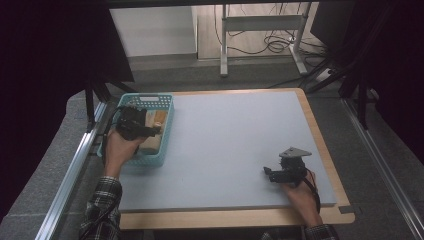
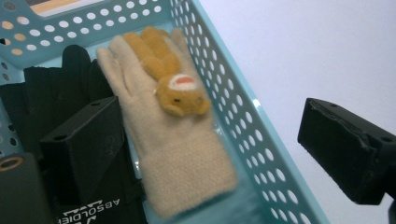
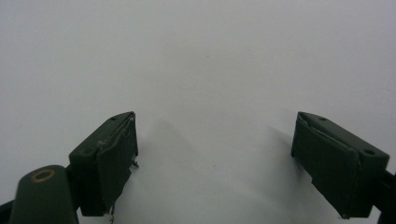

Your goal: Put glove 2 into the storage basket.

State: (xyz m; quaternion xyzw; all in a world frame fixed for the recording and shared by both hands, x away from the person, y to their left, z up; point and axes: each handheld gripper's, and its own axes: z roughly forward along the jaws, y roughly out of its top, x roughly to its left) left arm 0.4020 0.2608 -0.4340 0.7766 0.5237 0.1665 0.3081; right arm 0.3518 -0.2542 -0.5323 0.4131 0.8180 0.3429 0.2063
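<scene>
A teal perforated basket point(image 1: 150, 96) stands at the left of the grey mat. In it lie a cream knitted glove point(image 2: 177, 140) with an orange bear on its back and, beside it, a black glove point(image 2: 51, 93). The cream glove point(image 1: 159, 119) also shows in the high view. My left gripper point(image 1: 155, 129) hovers over the basket, open. In the left gripper view the left gripper point(image 2: 215, 149) has one jaw above the black glove and the other outside the basket wall point(image 2: 238, 121). My right gripper point(image 1: 268, 173) rests low over the bare mat at the front right; the right gripper point(image 3: 215, 158) is open and holds nothing.
The grey mat point(image 1: 235, 130) covers a wooden table whose edge point(image 1: 225, 218) shows at the front and right. A metal stand point(image 1: 260, 25) and cables are on the floor behind. A rail point(image 1: 75, 165) runs along the left side. A black tag with white lettering point(image 2: 88, 210) lies in the basket.
</scene>
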